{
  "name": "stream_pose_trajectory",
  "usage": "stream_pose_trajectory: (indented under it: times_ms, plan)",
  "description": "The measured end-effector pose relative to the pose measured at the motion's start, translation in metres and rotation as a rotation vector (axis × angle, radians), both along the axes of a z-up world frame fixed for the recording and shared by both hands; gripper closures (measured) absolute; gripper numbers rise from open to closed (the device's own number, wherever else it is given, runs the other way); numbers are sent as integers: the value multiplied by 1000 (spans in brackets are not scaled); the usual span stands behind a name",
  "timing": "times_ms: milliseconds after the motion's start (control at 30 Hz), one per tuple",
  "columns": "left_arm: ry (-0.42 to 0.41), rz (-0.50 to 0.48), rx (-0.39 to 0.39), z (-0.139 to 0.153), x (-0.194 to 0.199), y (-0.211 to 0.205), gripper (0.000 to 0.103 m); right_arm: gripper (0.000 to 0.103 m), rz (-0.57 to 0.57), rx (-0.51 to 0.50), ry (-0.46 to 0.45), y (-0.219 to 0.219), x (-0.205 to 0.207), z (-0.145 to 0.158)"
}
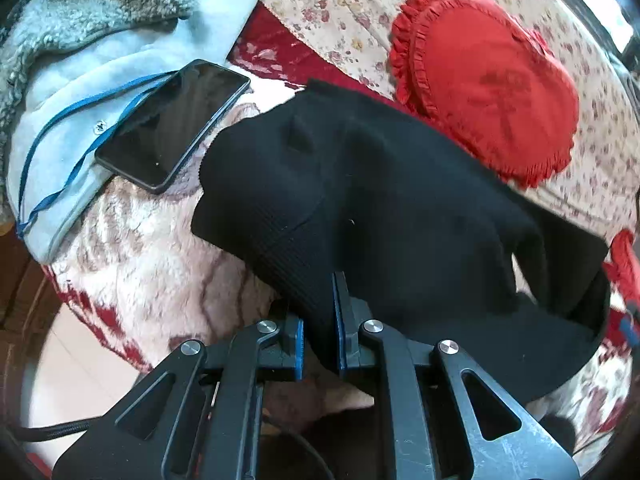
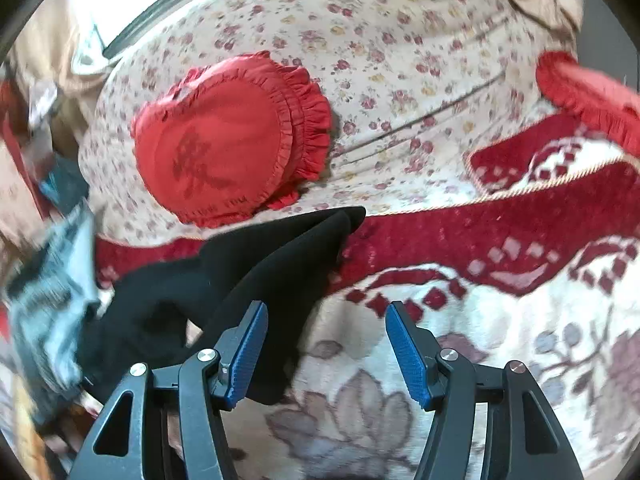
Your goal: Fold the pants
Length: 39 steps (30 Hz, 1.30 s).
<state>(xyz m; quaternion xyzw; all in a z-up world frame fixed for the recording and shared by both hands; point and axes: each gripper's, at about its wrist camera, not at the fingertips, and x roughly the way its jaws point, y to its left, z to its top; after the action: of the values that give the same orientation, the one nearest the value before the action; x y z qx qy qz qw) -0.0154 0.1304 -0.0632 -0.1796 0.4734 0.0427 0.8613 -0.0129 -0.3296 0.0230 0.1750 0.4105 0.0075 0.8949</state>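
Note:
The black pants (image 1: 360, 200) lie bunched on a floral fleece blanket (image 1: 152, 264). My left gripper (image 1: 320, 320) is shut on their ribbed waistband edge, with cloth pinched between the blue pads. In the right wrist view the pants (image 2: 260, 264) stretch from lower left toward a pointed end at centre. My right gripper (image 2: 326, 320) is open and empty, its left finger (image 2: 248, 344) just over the pants' edge and its right finger over bare blanket (image 2: 500, 320).
A black phone (image 1: 172, 124) rests on a pale blue fleece garment (image 1: 100, 60) with a blue cord at left. A red frilled heart cushion (image 1: 488, 76) (image 2: 228, 144) lies behind the pants on a flowered sheet (image 2: 400, 60). The bed edge and floor (image 1: 60, 360) are lower left.

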Motion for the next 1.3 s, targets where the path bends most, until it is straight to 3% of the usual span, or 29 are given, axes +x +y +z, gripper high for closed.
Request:
stream_pose_trajectory:
  times_ms: [133,233,300,367,467,567,700,767,833,867,1000,1133,1167,1200,1300]
  plan:
    - [-18,-14,37,9,-2,-12,93,43,14,107,33,1,25,-3]
    - [-8,-20,43,8,1,-12,92,43,32,73,69,11,57,-8]
    - [-1,-21,37,6,1,-11,92,43,10,29,143,14,78,-21]
    - [5,-21,30,5,-3,-9,92,46,18,73,178,13,96,-36]
    - [9,-20,22,6,-3,-9,92,89,13,130,197,3,104,-50]
    - [7,-24,27,8,-3,-11,92,97,29,115,75,-10,76,-29]
    - [-11,-29,9,11,-7,-17,92,98,15,54,-101,-35,13,14]
    - [-1,-37,17,9,-9,-23,92,98,1,18,-143,-48,-18,17]
    - [18,-51,40,4,-10,-30,92,98,5,-33,-73,-54,-31,-3]
    - [26,-58,53,2,-11,-32,92,98,8,-76,15,-56,-38,-27]
    - [45,-64,46,2,-15,-29,89,97,16,-39,231,-70,-56,-88]
    - [54,-72,27,7,-20,-21,82,83,-42,-81,171,-79,-62,-69]
    - [47,-72,19,11,-24,-17,81,74,-44,-100,153,-78,-61,-62]
    - [42,-70,14,13,-26,-15,79,67,-37,-126,119,-73,-58,-50]
    - [36,-32,10,20,-33,0,75,61,28,-137,64,-51,-41,-29]
